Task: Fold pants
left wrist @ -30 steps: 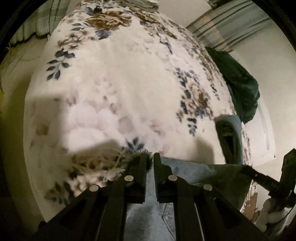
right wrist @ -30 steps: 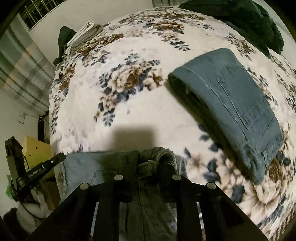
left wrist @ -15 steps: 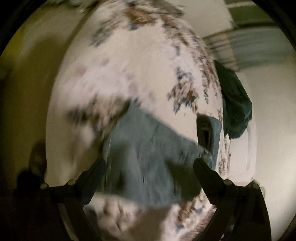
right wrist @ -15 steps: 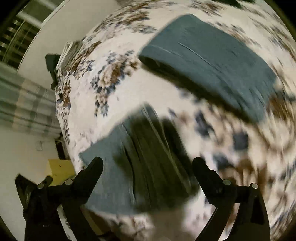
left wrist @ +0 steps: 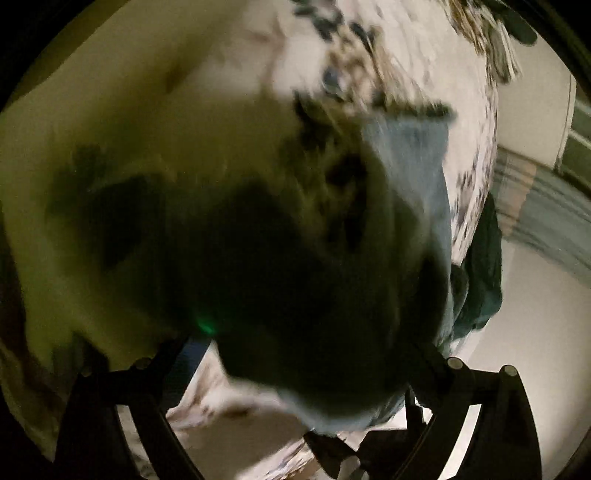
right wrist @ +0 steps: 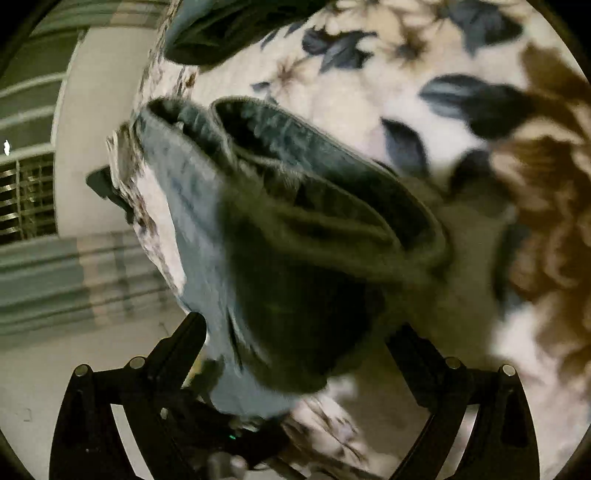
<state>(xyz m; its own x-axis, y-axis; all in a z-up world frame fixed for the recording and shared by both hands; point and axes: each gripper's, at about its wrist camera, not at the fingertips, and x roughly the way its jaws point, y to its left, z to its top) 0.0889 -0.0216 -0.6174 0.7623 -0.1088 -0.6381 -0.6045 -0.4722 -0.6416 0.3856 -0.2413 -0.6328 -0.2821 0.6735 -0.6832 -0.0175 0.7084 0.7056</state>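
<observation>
Both views are blurred. The left gripper (left wrist: 295, 354) and right gripper (right wrist: 295, 332) are seen spread wide, nothing pinched. Folded pants (right wrist: 280, 221) are observed at frame centre on the floral blanket (right wrist: 461, 122).

The folded pants (right wrist: 258, 236) lie on the bedspread (right wrist: 461, 184), at its edge. A second garment (right wrist: 229, 33) lies behind them on the same bedspread.
</observation>
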